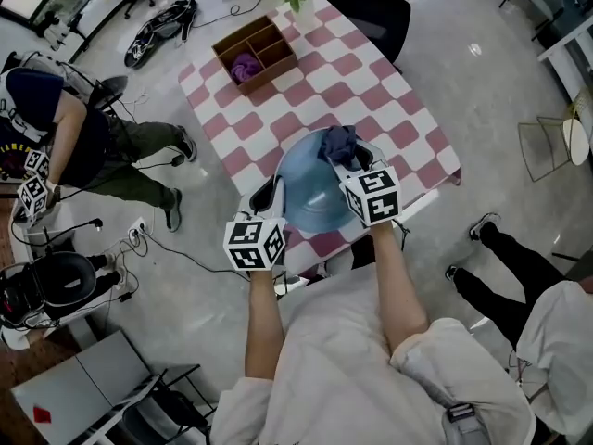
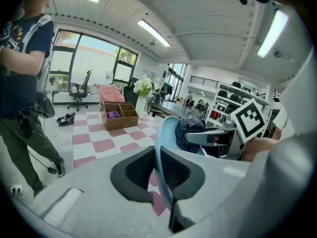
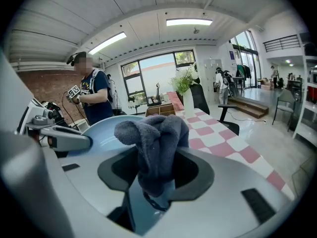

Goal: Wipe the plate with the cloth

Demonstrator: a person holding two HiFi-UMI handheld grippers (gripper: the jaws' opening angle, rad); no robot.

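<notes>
Bright, even indoor light. Ceiling strip lights (image 2: pixel 153 32) glare at twelve o'clock in both gripper views; in the left, windows (image 2: pixel 84 63) add daylight at nine o'clock. Fisheye bends and darkens the edges. The near plate (image 2: pixel 159 148) rim is blurred.

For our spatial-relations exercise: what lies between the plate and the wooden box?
Nothing: only bare checked tablecloth separates plate and box, shown in the head view.
</notes>
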